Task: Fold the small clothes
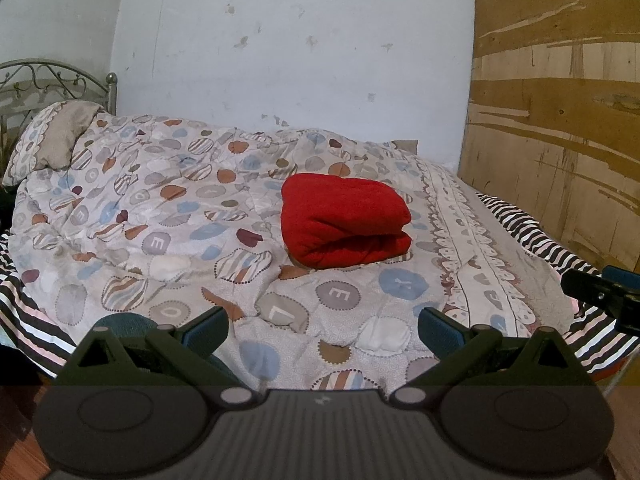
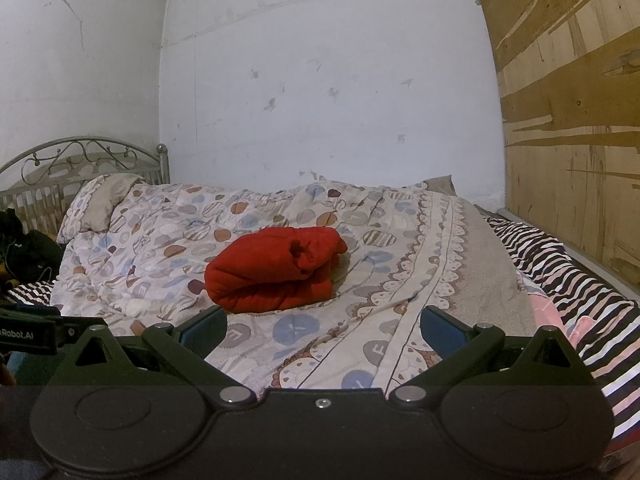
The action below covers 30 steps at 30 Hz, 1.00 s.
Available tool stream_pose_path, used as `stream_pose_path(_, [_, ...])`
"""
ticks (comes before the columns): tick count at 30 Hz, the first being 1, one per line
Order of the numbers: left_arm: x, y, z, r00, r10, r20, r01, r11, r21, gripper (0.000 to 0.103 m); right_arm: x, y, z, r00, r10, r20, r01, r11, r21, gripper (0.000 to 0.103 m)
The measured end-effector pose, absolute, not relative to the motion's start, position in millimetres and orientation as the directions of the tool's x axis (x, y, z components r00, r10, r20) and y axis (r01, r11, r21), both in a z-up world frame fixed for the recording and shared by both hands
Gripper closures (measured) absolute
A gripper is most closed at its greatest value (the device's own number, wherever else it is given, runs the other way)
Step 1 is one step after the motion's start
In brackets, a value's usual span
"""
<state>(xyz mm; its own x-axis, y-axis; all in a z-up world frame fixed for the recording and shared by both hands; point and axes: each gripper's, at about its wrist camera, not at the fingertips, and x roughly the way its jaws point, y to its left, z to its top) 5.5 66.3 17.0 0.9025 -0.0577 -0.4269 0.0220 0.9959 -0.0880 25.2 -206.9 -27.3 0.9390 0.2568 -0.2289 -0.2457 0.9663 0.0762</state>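
Observation:
A red garment [image 1: 344,220] lies folded into a thick bundle on the patterned quilt [image 1: 160,208] in the middle of the bed. It also shows in the right wrist view [image 2: 276,276]. My left gripper [image 1: 323,330] is open and empty, held back from the bundle near the bed's front edge. My right gripper [image 2: 323,330] is open and empty too, also short of the bundle and to its right. Part of the right gripper [image 1: 604,292] shows at the right edge of the left wrist view.
A pillow [image 1: 52,140] lies at the head of the bed by a metal headboard [image 2: 80,160]. A striped sheet [image 2: 560,272] covers the bed's right side. A white wall stands behind, and a wooden panel [image 1: 560,100] on the right.

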Motion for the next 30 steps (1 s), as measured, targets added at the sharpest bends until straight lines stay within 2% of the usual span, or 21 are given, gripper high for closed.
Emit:
stream_pose_path(18, [7, 65, 17, 0.894, -0.070, -0.443, 0.033, 0.995, -0.090, 0.000, 26, -209, -28, 0.939, 0.254, -0.230, -0.243, 0.967, 0.074, 0.000])
stream_pose_path(22, [10, 60, 17, 0.881, -0.039, -0.472, 0.002, 0.997, -0.077, 0.000, 28, -213, -28, 0.939, 0.251, -0.234, -0.240, 0.968, 0.074, 0.000])
stream_pose_path(30, [8, 65, 24, 0.892, -0.002, -0.453, -0.038, 0.996, -0.079, 0.000, 29, -217, -28, 0.940, 0.245, -0.235, -0.235, 0.969, 0.070, 0.000])
